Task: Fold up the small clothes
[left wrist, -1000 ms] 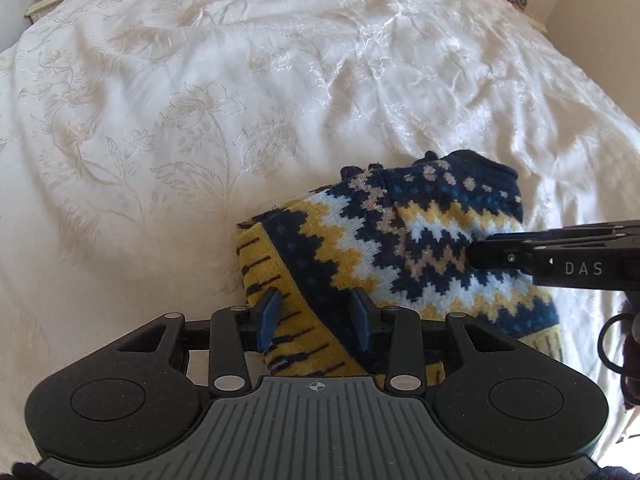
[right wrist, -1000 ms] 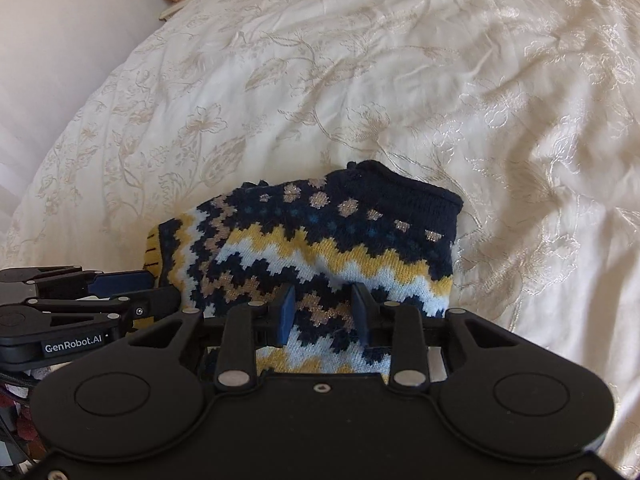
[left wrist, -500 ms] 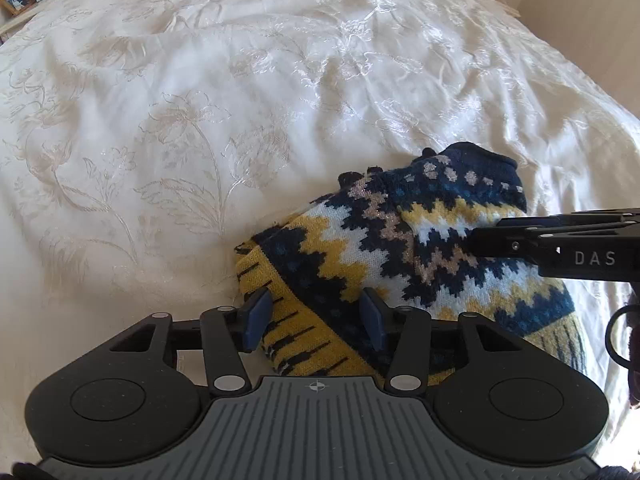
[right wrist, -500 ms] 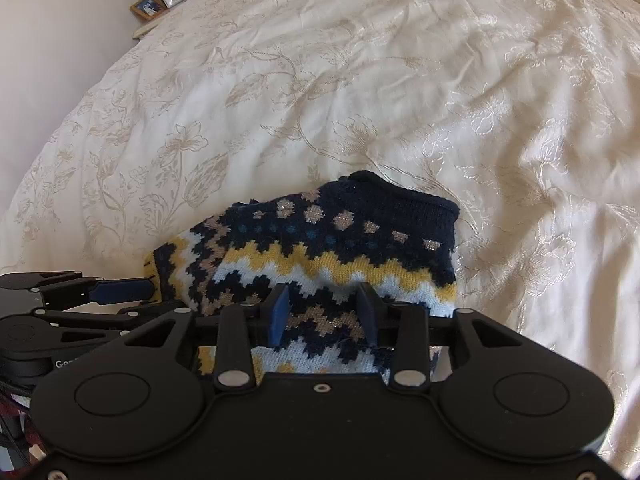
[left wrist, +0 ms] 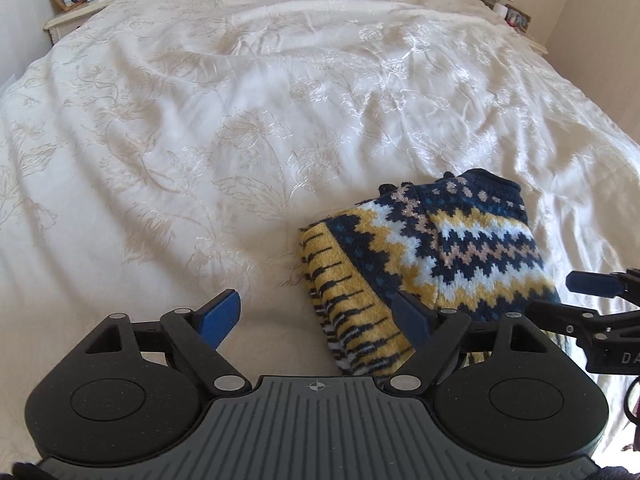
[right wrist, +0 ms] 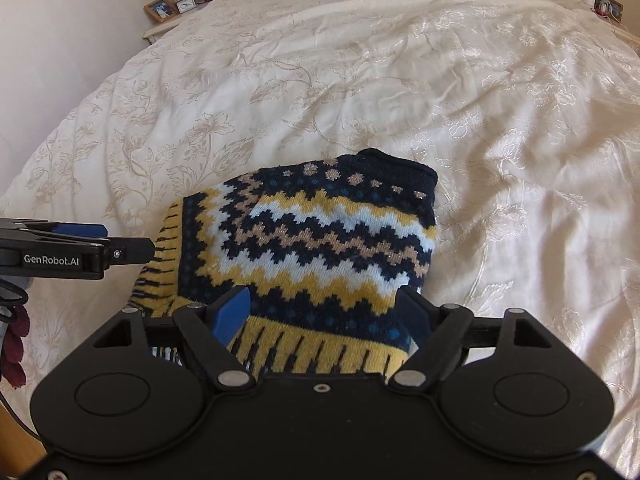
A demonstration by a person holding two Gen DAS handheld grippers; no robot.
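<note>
Folded sweater (right wrist: pixel 320 240) on bedspread (right wrist: pixel 400 92), nightstand (right wrist: pixel 168 24) far left behind, left gripper (left wrist: pixel 316 316) left of sweater.

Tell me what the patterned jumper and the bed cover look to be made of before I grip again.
Jumper: chunky knit, probably wool or acrylic; the stitches show as stepped zigzags, matte, with a few glinting threads in the tan rows. Bed cover: smooth woven fabric with a satin-like sheen, a raised floral pattern and soft creases; whether cotton or synthetic is unclear.

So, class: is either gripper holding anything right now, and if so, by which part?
Nothing is held. Both the left gripper and the right gripper are open, and the folded jumper lies on the bed.
</note>
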